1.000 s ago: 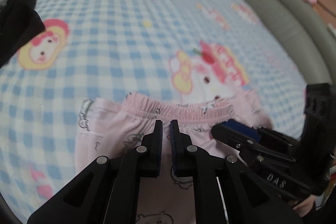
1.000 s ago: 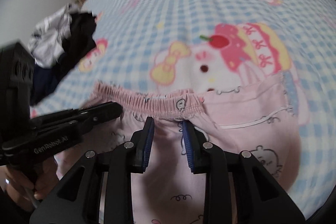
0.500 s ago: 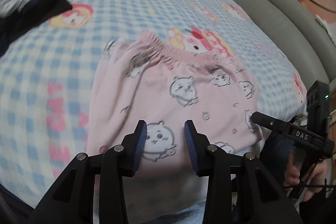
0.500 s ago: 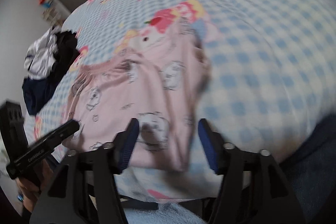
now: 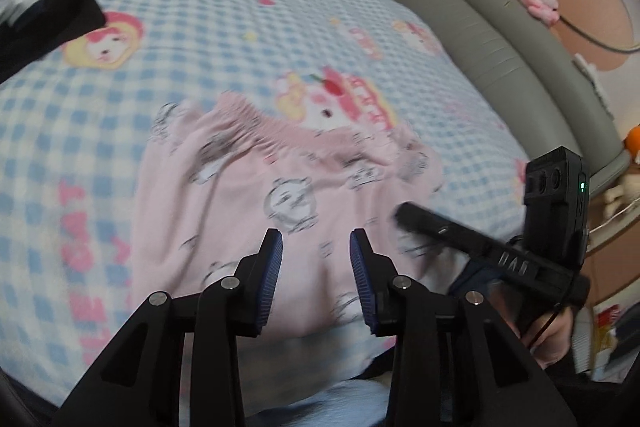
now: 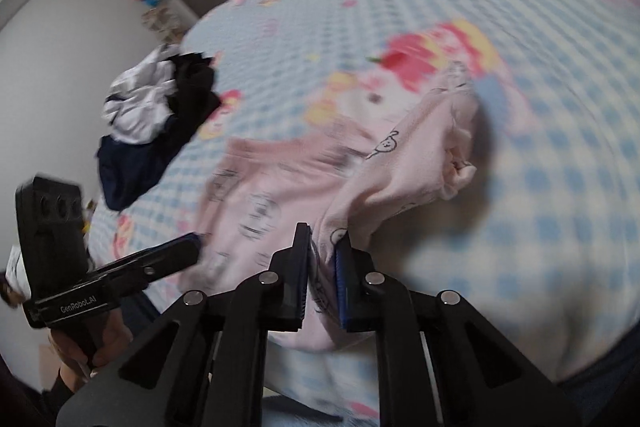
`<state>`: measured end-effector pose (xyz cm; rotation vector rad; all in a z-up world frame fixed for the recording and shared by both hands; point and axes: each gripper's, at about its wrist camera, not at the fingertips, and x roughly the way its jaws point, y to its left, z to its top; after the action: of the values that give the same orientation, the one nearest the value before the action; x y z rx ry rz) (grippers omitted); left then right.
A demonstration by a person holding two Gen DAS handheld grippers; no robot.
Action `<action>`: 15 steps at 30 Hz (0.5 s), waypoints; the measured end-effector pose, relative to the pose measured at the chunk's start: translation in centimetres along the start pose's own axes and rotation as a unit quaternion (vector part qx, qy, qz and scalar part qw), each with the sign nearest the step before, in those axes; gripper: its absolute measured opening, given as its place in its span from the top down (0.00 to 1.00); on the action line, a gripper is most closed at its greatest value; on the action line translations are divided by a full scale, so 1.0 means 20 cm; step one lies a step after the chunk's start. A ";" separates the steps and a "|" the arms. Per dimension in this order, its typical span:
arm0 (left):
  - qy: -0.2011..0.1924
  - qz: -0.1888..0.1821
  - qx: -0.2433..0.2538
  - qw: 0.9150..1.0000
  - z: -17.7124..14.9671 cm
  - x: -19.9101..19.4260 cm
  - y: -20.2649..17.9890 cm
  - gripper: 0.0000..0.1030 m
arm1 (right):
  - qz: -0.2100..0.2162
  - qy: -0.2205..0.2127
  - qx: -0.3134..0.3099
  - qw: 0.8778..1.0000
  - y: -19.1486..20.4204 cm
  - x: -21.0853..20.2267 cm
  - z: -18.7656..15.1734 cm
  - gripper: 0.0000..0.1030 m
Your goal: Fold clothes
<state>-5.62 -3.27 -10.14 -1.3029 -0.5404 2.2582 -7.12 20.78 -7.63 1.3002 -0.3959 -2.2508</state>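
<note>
Blue-and-white checked cartoon bedding covers the bed, and the pink cartoon-print shorts lie near its front edge, waistband away from the person. Half a second ago both claws stood apart over the flat cloth; now the right claw is closing on a lifted side fold, likely starting the fold-over, while the left claw hangs apart, gripping nothing. Only the right wrist view shows the raised fold; the left shows the grey headboard.
</note>
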 end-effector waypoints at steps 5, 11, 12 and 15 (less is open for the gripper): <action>0.031 -0.031 0.001 0.999 0.06 0.12 -0.06 0.56 | 0.037 0.032 -0.022 0.999 0.09 0.15 -0.03 0.89; 0.064 -0.018 0.000 0.998 0.06 0.29 -0.08 0.80 | 0.050 0.045 -0.023 0.997 0.12 0.19 -0.09 0.77; 0.061 -0.005 -0.003 0.998 0.07 0.30 -0.07 0.85 | 0.050 0.049 -0.028 0.997 0.12 0.18 -0.09 0.75; 0.048 0.010 -0.019 0.999 0.09 0.29 -0.03 0.91 | 0.065 0.053 -0.025 0.996 0.11 0.11 -0.11 0.67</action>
<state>-9.52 0.38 -12.91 -1.4338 -0.5414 2.1987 -5.58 17.66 -9.23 1.3232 -0.3716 -2.0612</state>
